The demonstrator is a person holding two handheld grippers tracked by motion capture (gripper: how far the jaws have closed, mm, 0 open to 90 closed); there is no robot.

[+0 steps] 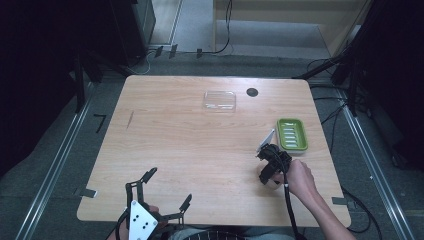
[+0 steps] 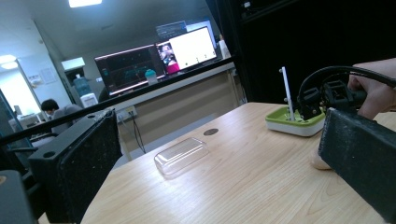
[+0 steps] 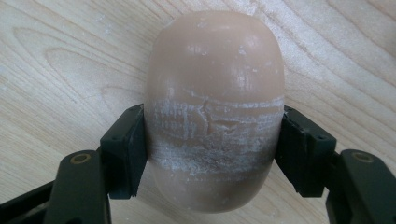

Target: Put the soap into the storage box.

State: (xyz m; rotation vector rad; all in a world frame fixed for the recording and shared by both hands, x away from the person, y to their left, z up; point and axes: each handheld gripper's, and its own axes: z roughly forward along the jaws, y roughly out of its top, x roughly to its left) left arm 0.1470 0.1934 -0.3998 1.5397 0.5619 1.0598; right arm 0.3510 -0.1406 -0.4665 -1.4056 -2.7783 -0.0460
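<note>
A beige oval soap bar (image 3: 215,93) lies on the wooden table (image 1: 190,150), scuffed white across its middle. My right gripper (image 3: 212,154) is shut on it, one black pad pressed against each long side. In the high view this gripper (image 1: 266,175) points down at the soap (image 1: 269,183) near the table's right edge, held by a hand. My left gripper (image 1: 169,186) stands open near the front left edge with nothing between its fingers. A green soap dish (image 1: 292,134) sits just beyond the right gripper. A clear plastic lid (image 1: 219,100) lies at the back centre.
A dark round hole (image 1: 252,92) in the tabletop lies right of the lid. In the left gripper view the lid (image 2: 181,156) and dish (image 2: 294,123) lie ahead, with the right hand (image 2: 373,88) at the right. Monitors and a seated person are far behind.
</note>
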